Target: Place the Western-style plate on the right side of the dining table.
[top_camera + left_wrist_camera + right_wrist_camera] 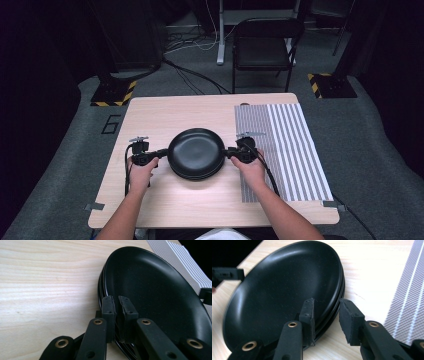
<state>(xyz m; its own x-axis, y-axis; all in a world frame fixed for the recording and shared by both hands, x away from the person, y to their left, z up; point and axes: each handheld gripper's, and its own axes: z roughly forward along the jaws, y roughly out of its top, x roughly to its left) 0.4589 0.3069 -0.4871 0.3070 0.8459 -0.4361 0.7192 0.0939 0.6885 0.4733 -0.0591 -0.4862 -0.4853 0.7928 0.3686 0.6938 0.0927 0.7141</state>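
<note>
A pale wood-grain bench (170, 195) stands on grey carpet in a dark room, with a grey-and-white striped cloth mat (285, 150) laid along its right side. Beyond the far edge are a black folding chair (262, 47), loose cables on the floor, and two black stand bases edged in yellow-and-black hazard tape (112, 93). Strips of grey tape sit at the near corners of the bench.

Near the middle of the bench lies a low stack of round black matte plates (196, 153), just left of the mat's edge. From the gripper views the edges of about three plates show, nested one in another.

The person's forearms come in from the near side, a hand on each tool. The left tongs (118, 305) reach the stack from its left; the two pads are drawn nearly together with a plate rim pinched between them, one pad on the plate's inner face and the other on its outer side, gripping the top plate as far as can be seen. The right tongs (327, 312) meet the stack at its right side and stand parted: one pad rests against the inner face of the top plate, while the other sits apart from the rims, over bare wood, so the rims lie in the gap without being clamped.
</note>
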